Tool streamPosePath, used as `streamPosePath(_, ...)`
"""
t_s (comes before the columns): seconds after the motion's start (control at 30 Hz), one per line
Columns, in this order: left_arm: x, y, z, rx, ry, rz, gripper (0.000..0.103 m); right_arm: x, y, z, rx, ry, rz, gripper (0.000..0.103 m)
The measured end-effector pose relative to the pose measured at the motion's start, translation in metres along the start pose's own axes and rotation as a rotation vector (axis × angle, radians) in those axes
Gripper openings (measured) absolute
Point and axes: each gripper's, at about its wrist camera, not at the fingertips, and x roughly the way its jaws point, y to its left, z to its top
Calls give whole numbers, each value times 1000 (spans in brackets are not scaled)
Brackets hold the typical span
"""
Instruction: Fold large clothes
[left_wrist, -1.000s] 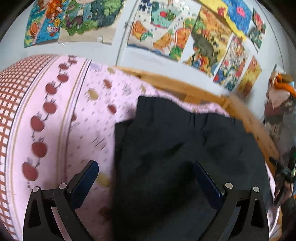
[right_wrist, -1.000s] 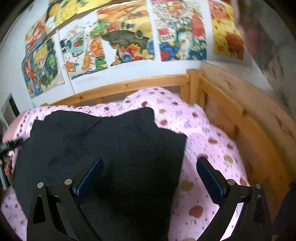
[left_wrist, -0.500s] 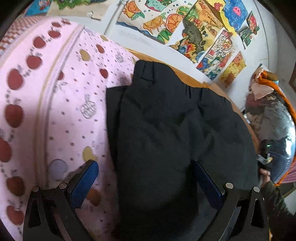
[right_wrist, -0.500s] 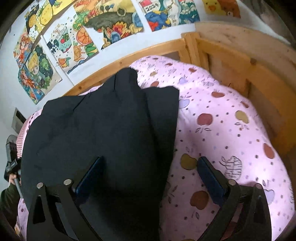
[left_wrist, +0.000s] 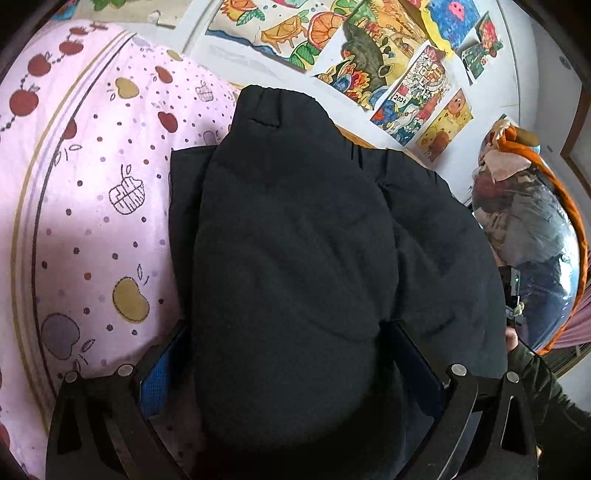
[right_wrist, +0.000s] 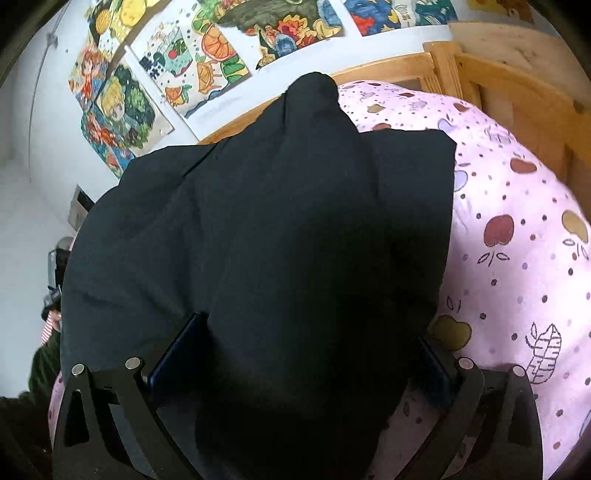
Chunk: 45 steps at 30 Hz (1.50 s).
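Note:
A large black garment (left_wrist: 314, 240) lies folded in layers on the pink apple-print bedsheet (left_wrist: 92, 192). It also fills the right wrist view (right_wrist: 266, 240). My left gripper (left_wrist: 291, 369) is open, its jaws wide apart, with a bulging fold of the black cloth lying between the fingers. My right gripper (right_wrist: 299, 362) is open too, with the garment's near edge bunched between its fingers. The fingertips of both are partly hidden by cloth.
A wooden bed frame (right_wrist: 498, 74) runs along the far and right sides. Coloured drawings (left_wrist: 388, 55) cover the white wall behind. A heap of clothes and an orange-rimmed bag (left_wrist: 535, 221) stands at the right of the left wrist view.
Both grippers have moved forward and down onto the garment. The cloth now lies between the fingers of each, where earlier it lay ahead of them. The jaws remain wide.

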Motion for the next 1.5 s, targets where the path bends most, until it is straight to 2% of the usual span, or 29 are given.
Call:
streamPosePath(0.13, -3, -14, -2, 47, -31, 6, 103, 5, 4, -5, -24, -27, -13, 102)
streamPosePath(0.27, 1, -12, 1, 31, -14, 12, 103, 6, 1, -6, -24, -53, -2, 102)
streamPosePath(0.7, 3, -5, -2, 20, -9, -4, 103, 1, -7, -9, -15, -53, 7, 102)
streamPosePath(1.5, 2, -6, -1, 1, 3, 15, 103, -4, -8, -10, -20, -52, -24, 102)
